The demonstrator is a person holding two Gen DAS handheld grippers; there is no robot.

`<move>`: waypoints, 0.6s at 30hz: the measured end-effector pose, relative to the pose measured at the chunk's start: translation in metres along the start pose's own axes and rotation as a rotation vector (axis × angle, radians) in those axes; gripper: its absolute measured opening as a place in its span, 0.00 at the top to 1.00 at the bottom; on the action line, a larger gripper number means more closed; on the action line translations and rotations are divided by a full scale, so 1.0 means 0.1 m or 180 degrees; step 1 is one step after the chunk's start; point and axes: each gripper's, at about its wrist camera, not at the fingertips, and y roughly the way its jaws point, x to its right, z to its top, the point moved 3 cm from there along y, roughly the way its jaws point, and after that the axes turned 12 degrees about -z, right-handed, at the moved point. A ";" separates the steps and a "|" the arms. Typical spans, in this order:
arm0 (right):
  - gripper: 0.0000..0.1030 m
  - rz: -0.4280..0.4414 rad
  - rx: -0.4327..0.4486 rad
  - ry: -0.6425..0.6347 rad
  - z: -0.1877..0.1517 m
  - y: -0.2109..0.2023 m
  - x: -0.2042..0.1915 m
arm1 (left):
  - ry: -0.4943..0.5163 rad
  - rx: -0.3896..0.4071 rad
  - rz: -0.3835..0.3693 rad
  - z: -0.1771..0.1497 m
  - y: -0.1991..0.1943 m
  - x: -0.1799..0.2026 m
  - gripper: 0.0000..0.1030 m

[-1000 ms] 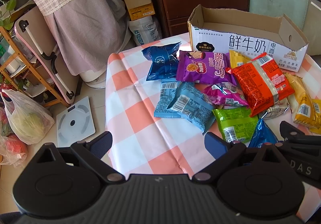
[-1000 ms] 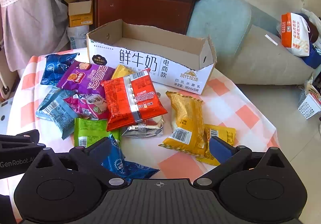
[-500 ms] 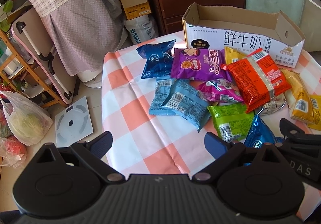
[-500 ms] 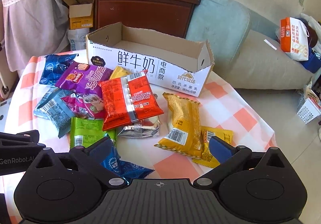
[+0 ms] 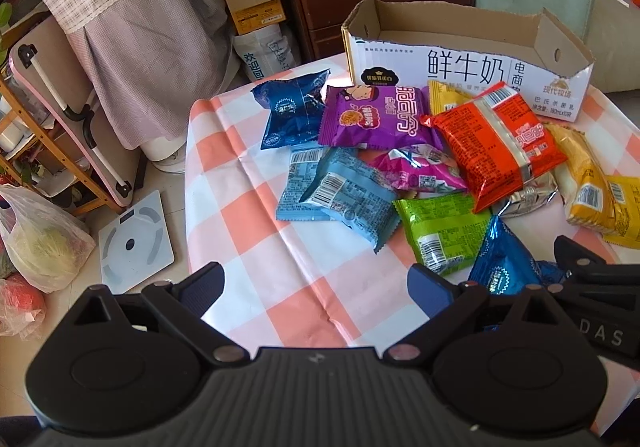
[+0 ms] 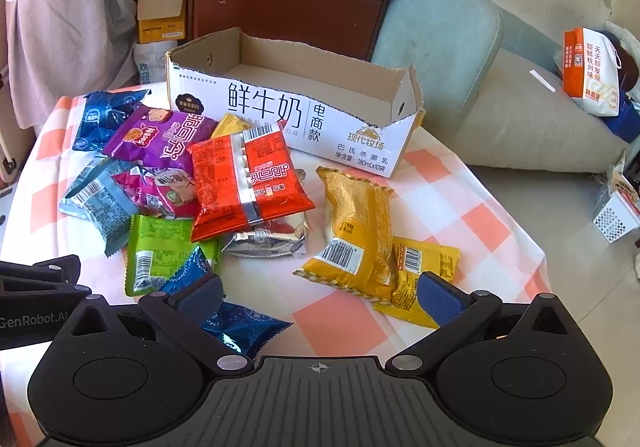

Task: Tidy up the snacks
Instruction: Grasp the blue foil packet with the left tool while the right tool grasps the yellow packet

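Left gripper (image 5: 316, 279) and right gripper (image 6: 318, 295) both gape empty; snack packets (image 6: 248, 175) heaped at twelve o'clock before the cardboard box (image 6: 288, 115).

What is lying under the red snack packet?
Under the red packet a silver packet sticks out at its near edge, and a pink packet and a yellow packet are partly covered. Anything else beneath is hidden.
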 end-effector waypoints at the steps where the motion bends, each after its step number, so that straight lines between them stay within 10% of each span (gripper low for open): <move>1: 0.00 0.0029 -0.0008 -0.0019 0.00 0.01 0.01 | -0.0012 -0.0014 -0.0043 -0.01 0.01 0.00 0.06; 18: 0.00 0.0609 -0.0373 0.0193 0.01 0.34 0.66 | 0.0025 -0.0114 -0.0623 -0.07 0.16 0.20 0.05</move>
